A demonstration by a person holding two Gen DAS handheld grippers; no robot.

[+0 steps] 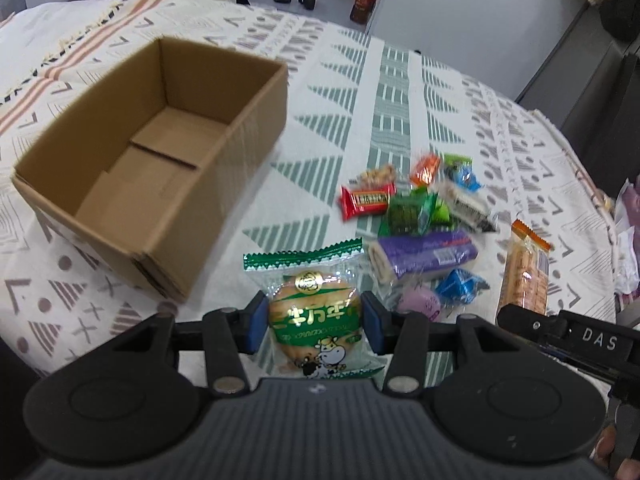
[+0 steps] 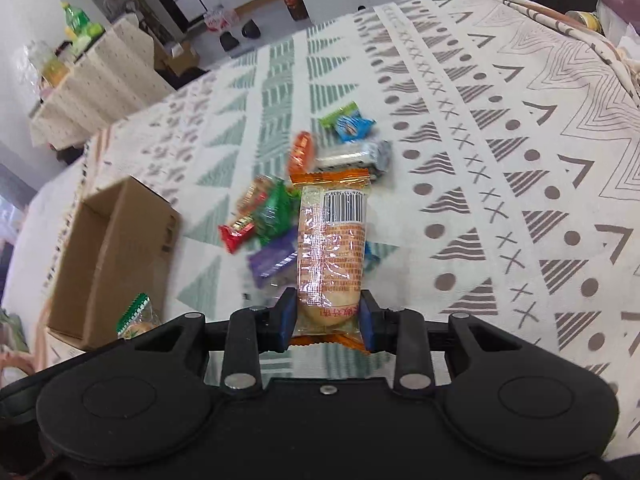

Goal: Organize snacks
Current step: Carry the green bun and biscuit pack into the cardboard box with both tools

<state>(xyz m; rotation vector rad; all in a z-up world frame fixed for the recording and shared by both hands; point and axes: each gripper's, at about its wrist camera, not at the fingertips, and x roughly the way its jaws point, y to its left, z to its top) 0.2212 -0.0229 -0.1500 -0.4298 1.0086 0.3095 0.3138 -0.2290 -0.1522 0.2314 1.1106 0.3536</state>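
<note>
My left gripper (image 1: 312,320) is shut on a round bread in a green-edged clear packet (image 1: 312,304), held above the patterned cloth, right of the open cardboard box (image 1: 224,184). The box's inside shows nothing in it. My right gripper (image 2: 328,320) is shut on a long orange-edged biscuit packet (image 2: 332,248), held above the snack pile. That packet also shows in the left wrist view (image 1: 524,276). The pile holds a red bar (image 1: 366,200), a green packet (image 1: 408,210), a purple packet (image 1: 428,254) and blue sweets (image 1: 458,286).
The box shows at the left of the right wrist view (image 2: 108,264), with the green bread packet (image 2: 134,320) beside it. The bed's cloth (image 2: 500,160) spreads right. Bottles, shoes and a covered side table (image 2: 92,92) stand beyond the bed's far edge.
</note>
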